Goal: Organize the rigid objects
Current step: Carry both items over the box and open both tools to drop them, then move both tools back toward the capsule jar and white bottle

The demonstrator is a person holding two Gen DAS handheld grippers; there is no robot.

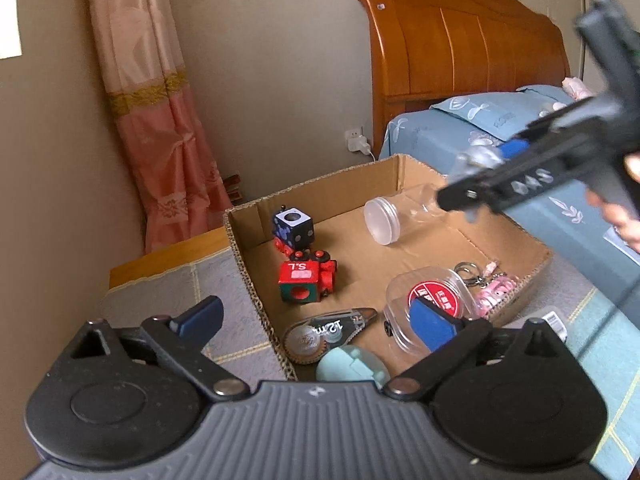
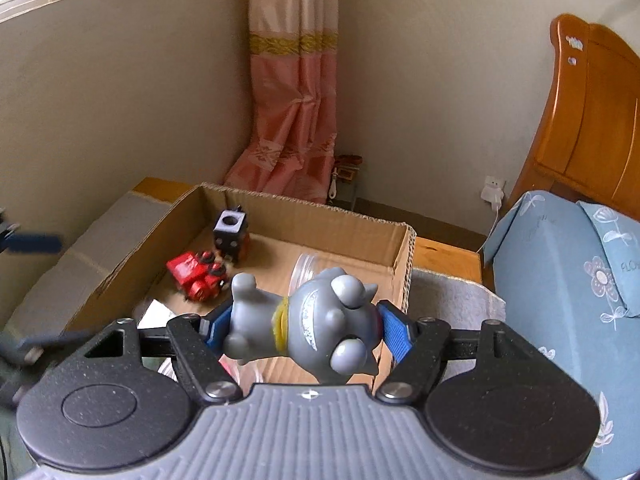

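Right gripper [image 2: 298,330] clamps grey toy figure [image 2: 304,328] sideways between blue pads, above near edge of cardboard box [image 2: 360,236]. Left gripper [image 1: 316,320] spread wide, holding nothing, over box's near corner. Inside box: red toy train [image 1: 306,278], dice-like cube [image 1: 292,226], clear jar [image 1: 394,220] (lying on side), correction tape [image 1: 328,334].

A grey animal figurine [image 2: 308,326] lies sideways, clamped above the open cardboard box [image 2: 360,226].

hidden: mint case [image 1: 352,364] near cardboard box [image 1: 248,264] front edge, lower part behind gripper body | blurred: red toy train [image 2: 198,276] | cut off: hand [image 1: 624,220] at frame edge
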